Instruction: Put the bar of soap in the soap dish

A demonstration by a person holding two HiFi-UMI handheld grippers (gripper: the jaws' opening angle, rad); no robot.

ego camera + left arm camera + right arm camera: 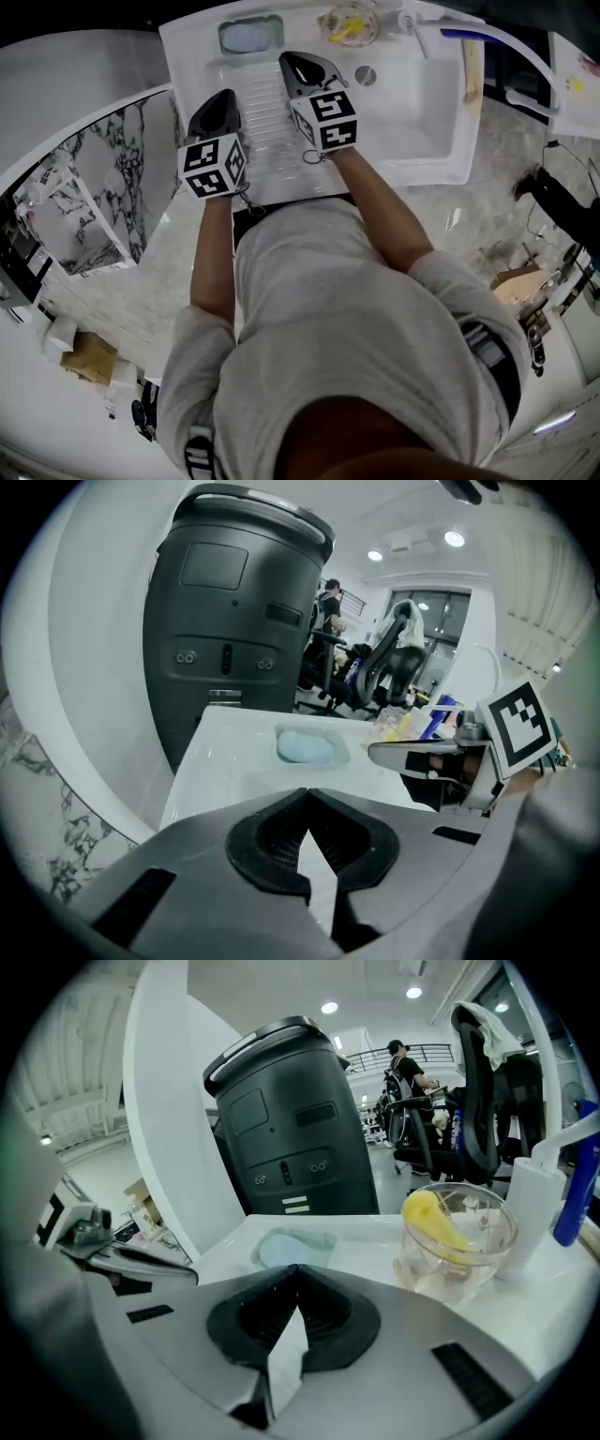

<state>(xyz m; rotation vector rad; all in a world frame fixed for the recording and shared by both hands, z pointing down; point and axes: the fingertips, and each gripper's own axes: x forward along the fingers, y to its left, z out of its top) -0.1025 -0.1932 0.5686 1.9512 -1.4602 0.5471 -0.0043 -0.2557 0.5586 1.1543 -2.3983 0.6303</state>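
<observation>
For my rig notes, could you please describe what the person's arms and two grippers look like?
Both the left gripper and right gripper have dark grey wedge-shaped jaws with black ribbed pads. Each carries a white cube printed with black square markers. The person wears a light grey short-sleeved shirt.

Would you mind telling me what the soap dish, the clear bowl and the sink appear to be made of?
Soap dish: translucent, pale, soft-edged, so likely plastic, though frosted glass is possible. Clear bowl: glossy and see-through, its yellow contents visible; glass or hard plastic. Sink: glossy white with moulded ridges, perhaps ceramic or enamel.
</observation>
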